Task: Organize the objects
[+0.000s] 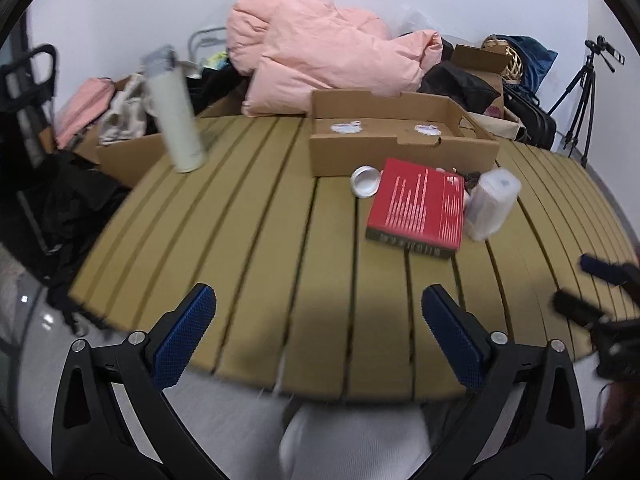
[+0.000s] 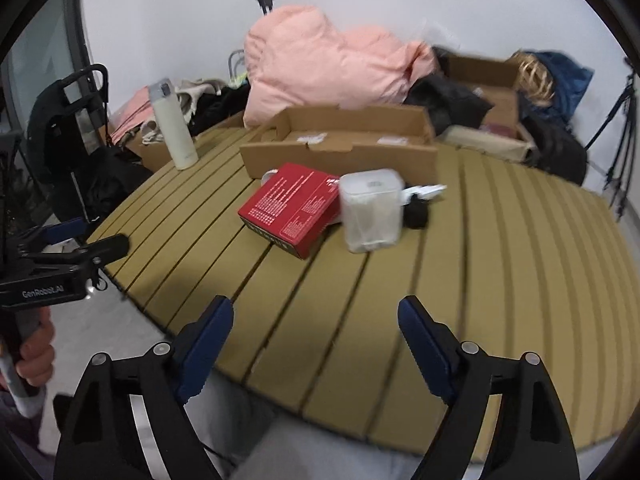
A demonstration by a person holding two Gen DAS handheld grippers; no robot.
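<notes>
Red box [image 2: 294,208] flat on table; clear tub [image 2: 372,210] beside it

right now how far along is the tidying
Nothing looks done: the cardboard box holds no objects. Both the left gripper and right gripper are open and empty. Left to sort: red box, clear container, white bottle, small white lid.

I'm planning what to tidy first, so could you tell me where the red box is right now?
The red box lies flat near the middle of the slatted table, just in front of the open cardboard tray, with the clear plastic container at its right.
</notes>
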